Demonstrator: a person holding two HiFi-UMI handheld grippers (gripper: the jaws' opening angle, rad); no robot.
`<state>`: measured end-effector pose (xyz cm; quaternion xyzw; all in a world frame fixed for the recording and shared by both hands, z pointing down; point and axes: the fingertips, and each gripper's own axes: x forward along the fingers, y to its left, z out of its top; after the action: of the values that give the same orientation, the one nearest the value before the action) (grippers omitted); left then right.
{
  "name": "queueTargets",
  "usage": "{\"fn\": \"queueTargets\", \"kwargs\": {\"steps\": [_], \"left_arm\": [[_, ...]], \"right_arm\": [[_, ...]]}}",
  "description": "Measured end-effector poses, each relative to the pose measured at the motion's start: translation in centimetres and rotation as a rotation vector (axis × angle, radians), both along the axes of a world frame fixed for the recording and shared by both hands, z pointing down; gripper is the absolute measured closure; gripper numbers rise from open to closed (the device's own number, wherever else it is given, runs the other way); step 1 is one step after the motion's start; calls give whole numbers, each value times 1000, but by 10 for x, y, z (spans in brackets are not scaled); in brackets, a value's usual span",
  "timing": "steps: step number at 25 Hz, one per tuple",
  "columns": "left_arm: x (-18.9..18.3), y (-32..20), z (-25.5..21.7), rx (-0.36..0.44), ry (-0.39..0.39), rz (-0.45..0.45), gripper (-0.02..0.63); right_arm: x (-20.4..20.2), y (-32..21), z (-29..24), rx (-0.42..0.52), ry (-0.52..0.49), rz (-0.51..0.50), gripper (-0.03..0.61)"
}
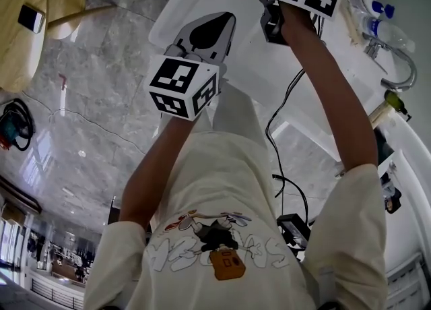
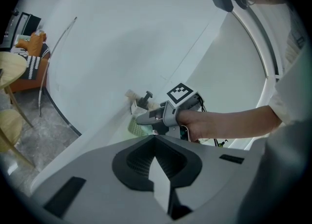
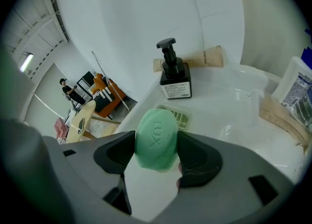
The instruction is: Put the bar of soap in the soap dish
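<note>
gripping green soap bar [image 3: 156,138] in right gripper [image 3: 157,146], pinched from both sides; not yet in slotted soap dish [image 3: 179,117] just beyond, near black pump bottle [image 3: 174,77]. holding nothing in left gripper [image 2: 155,141], jaws pressed together.

1 soap bar [image 3: 156,138], 1 soap dish [image 3: 183,117]. Behind dish: 1 pump btl [image 3: 174,74], 1 tube [image 3: 202,57]. Right of dish: 2 blue-cap btls [image 1: 385,31], 1 faucet [image 1: 409,66]. 2 tools: left tool [image 2: 155,142], right tool [image 3: 156,146].
</note>
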<state>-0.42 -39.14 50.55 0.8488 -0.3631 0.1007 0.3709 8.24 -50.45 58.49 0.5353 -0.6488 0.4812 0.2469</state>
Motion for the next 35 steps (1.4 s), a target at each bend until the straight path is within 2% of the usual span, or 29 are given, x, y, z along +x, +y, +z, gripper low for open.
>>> {"fn": "queueTargets", "kwargs": {"steps": [15,35], "left_arm": [[0,4,1,-3,-2,-6,606],[-2,0,-5,7,-2,-12,605]], "right_arm": [[-1,-8,10,-61,31,26,305],[1,-17,-5,-40,-56,49,305]]}}
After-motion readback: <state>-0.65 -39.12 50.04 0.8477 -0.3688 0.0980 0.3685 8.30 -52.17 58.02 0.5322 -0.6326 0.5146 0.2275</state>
